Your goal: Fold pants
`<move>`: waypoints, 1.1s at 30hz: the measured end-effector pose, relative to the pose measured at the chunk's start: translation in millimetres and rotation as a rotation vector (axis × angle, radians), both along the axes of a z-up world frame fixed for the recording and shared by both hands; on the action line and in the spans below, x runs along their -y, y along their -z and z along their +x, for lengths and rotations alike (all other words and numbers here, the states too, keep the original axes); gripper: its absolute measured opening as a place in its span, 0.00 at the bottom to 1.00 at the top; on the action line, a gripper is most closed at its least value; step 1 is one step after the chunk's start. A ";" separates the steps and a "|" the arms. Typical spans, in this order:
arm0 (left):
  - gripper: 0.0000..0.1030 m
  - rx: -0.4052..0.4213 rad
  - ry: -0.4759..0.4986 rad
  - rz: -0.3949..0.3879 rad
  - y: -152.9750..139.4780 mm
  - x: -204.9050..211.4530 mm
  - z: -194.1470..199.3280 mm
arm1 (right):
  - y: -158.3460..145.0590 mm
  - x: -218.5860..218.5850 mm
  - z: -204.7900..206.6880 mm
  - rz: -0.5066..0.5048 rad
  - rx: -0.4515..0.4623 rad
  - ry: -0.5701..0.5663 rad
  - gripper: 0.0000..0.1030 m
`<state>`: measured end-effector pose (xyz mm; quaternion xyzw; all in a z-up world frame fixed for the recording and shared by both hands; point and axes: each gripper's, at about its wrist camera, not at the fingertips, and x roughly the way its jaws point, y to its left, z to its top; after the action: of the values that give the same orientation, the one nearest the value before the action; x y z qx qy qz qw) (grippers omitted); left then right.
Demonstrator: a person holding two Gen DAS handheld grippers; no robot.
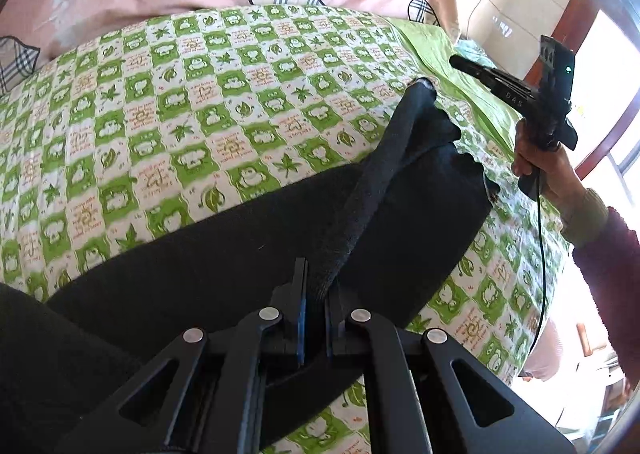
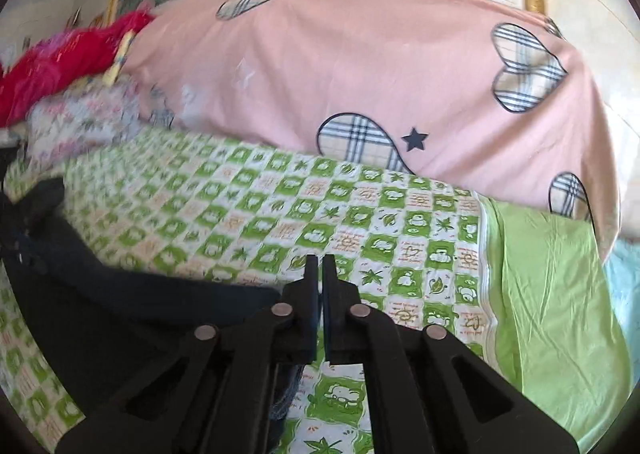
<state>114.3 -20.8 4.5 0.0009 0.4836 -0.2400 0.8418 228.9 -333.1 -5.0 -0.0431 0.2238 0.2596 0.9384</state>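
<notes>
Pants [image 1: 248,254] pinched between left gripper [image 1: 316,294] fingers [image 1: 299,286].

A: Left gripper [image 1: 316,290] status?

B: Jaws are closing tight on a strip of black cloth, and it is pointing steeply downward.

A: Right gripper [image 2: 320,266]?

B: Its own camera is showing the fingers [image 2: 310,274] drawn together, only a thin slit between them, nothing pinched. In the left view it is sitting raised at the right edge, tip aimed leftward.

A: Who is carrying it?

B: A bare hand [image 1: 538,170] is gripping the handle, with a dark red sleeve [image 1: 608,274] trailing behind.
</notes>
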 end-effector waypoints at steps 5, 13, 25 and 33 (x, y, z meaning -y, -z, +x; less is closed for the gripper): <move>0.04 0.014 0.010 0.019 7.4 5.7 -14.6 | 16.6 9.1 -16.6 0.090 -0.130 -0.044 0.00; 0.04 0.005 0.009 0.043 18.8 6.4 -23.2 | 25.6 42.0 -32.0 0.423 -0.280 0.044 0.89; 0.04 0.051 -0.015 0.045 2.7 6.4 -26.1 | 1.5 8.5 -7.6 0.271 -0.238 -0.022 0.10; 0.04 0.038 -0.006 0.061 17.3 7.4 -38.0 | 18.1 14.7 -55.1 0.132 -0.180 -0.071 0.10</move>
<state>76.3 -28.2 -12.8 0.0298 0.4745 -0.2225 0.8511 173.7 -347.8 -23.0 0.0346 0.2881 0.3095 0.9055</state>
